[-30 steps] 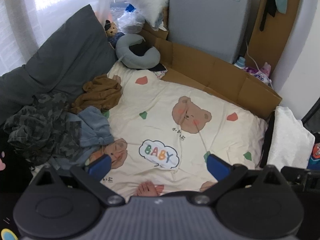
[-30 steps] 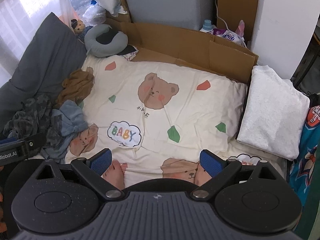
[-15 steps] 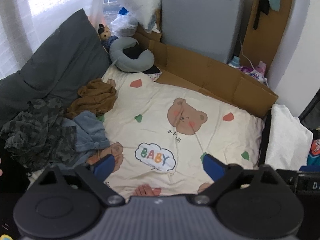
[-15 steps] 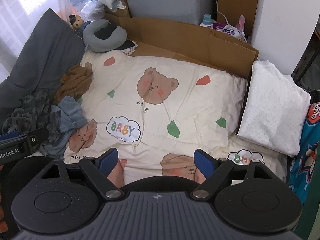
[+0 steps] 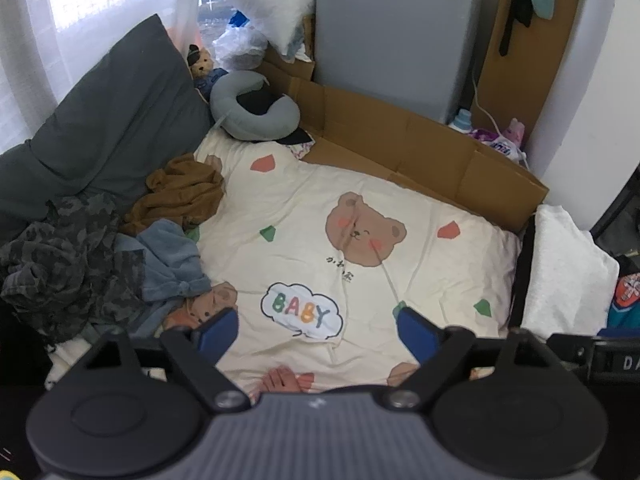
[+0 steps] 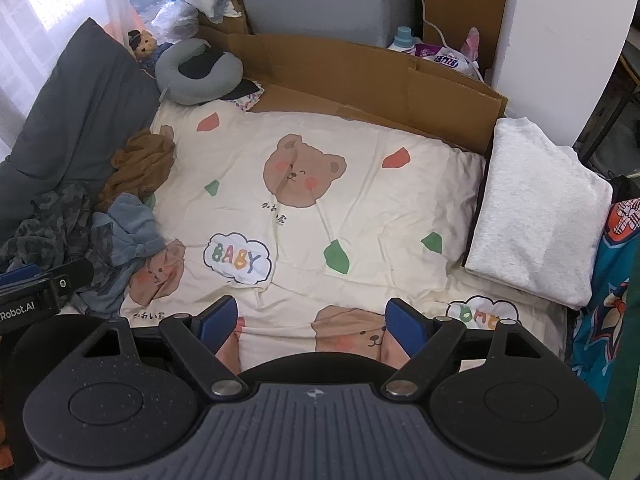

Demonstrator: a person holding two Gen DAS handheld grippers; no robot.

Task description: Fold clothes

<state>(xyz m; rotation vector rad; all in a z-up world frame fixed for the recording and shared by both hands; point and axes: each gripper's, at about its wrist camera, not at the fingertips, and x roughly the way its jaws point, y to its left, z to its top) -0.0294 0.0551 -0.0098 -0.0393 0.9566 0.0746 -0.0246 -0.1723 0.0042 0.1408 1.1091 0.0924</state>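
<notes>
Both grippers hang above the near edge of the bed (image 6: 400, 208), pointing steeply down. The left gripper (image 5: 316, 330) has its fingers apart, having just closed slightly, with nothing between them. The right gripper (image 6: 312, 320) matches: fingers apart, slightly narrowed, empty. The clothes to fold lie heaped at the bed's left: a camouflage garment (image 5: 60, 264), a blue garment (image 5: 172, 264) and a brown garment (image 5: 180, 196). A folded white cloth (image 6: 536, 208) lies on the right.
</notes>
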